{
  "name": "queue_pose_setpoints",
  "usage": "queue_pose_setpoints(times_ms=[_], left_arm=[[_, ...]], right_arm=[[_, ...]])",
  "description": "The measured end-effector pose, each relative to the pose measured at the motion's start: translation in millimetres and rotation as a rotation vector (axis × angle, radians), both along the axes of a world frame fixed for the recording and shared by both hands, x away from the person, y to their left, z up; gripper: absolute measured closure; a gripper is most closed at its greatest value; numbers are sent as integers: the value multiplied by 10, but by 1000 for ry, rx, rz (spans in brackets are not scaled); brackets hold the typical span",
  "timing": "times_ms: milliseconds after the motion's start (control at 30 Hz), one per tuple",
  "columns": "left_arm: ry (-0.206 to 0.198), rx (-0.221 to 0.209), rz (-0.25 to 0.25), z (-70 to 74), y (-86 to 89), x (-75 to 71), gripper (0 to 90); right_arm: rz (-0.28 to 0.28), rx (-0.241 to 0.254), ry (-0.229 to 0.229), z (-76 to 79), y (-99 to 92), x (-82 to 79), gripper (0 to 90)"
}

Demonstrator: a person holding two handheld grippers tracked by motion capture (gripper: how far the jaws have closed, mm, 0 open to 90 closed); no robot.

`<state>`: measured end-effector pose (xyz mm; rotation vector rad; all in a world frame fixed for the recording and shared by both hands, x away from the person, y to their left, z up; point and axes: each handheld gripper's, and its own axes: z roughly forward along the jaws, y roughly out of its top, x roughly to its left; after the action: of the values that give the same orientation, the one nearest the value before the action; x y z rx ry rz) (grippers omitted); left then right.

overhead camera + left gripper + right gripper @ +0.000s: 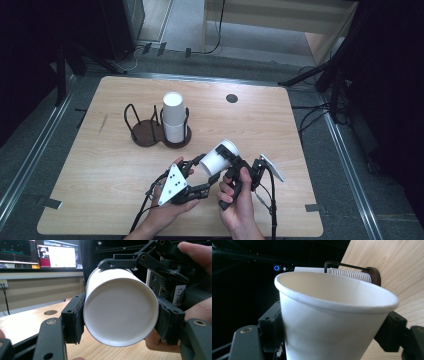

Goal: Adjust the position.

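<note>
White paper cup (pixel 218 157) held clear of the wooden table (pixel 95 170), tilted, rim pointing up and away, near the table's front edge between both hands. Clamped at its base end by the left gripper (pixel 200 176): in the left gripper view, cup (pixel 121 312) bottom facing the camera, 1 black pad pressing each side, jaws closed on it. Higher up the cup wall, the right gripper (pixel 231 167); in the right gripper view, cup (pixel 332 322) rising between its 2 jaws, dark pads right against both sides, apparently pressing, though the contact itself is hard to make out. In the left gripper view, the right gripper (pixel 140 261) reaching over the cup's top from behind. Left hand (pixel 167 202) and right hand (pixel 239 200) entering from the bottom edge, close together. Farther back on the table, a dark 2-ring holder (pixel 150 131), well apart from the held cup: a stack of white cups (pixel 173 116) upright in its right ring, left ring bare. Beyond that, a round dark hole (pixel 231 98) in the tabletop near the far edge.
</note>
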<state>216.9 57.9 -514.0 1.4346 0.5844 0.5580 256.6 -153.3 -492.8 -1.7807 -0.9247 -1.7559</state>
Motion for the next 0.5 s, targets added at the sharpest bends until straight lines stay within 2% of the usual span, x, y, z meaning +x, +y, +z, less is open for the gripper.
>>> queue_pose_setpoints(times_ms=[133, 200, 233, 300, 367, 400, 500], left_arm=[[23, -26, -11, 17, 17, -1, 320], [30, -32, -4, 31, 18, -8, 311], [51, -40, -3, 46, 18, -9, 292], [121, -29, -2, 83, 21, 0, 167], [147, -17, -15, 103, 33, 5, 139], [162, -11, -13, 112, 34, 7, 90], [223, 13, -17, 134, 36, 27, 27]], right_arm=[[-9, -7, -20, 9, -4, -9, 278], [0, 6, -20, 16, -6, -7, 292], [0, 7, -21, 19, -6, -6, 297], [-8, -3, -39, 21, -10, -6, 307], [-10, -3, -40, 33, -20, -8, 316], [-20, -19, -59, 38, -22, -10, 324], [-25, -33, -71, 53, -23, -17, 331]])
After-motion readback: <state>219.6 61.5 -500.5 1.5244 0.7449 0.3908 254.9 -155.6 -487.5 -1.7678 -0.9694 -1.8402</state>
